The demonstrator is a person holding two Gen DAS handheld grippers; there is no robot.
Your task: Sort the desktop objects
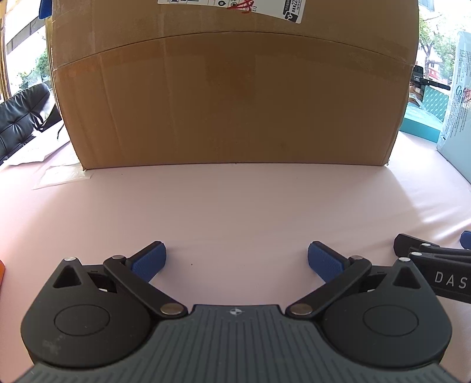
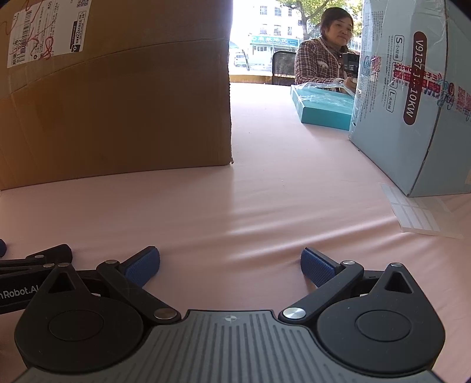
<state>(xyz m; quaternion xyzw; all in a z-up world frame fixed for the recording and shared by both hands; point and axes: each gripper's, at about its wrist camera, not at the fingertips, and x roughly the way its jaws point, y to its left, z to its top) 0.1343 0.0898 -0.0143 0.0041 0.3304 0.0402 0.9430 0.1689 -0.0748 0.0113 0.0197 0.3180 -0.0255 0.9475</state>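
Observation:
My left gripper (image 1: 237, 260) rests low over the pink tabletop (image 1: 235, 206), open, with nothing between its blue pads. Straight ahead stands a large brown cardboard box (image 1: 232, 97) bearing a white shipping label (image 1: 232, 6). My right gripper (image 2: 230, 265) is also open and empty above the pink tabletop (image 2: 265, 206). The same cardboard box (image 2: 117, 103) fills the right wrist view's left half. The two grippers lie side by side: the right one's arm (image 1: 435, 265) shows at the left view's right edge, and the left one's arm (image 2: 29, 265) at the right view's left edge.
A tall light-blue printed carton (image 2: 412, 103) stands at the right, with a sheet of white labels (image 2: 418, 215) by its base. A flat teal box (image 2: 321, 109) lies farther back. A person (image 2: 326, 56) sits across the table. A black sofa (image 1: 20, 117) is off to the left.

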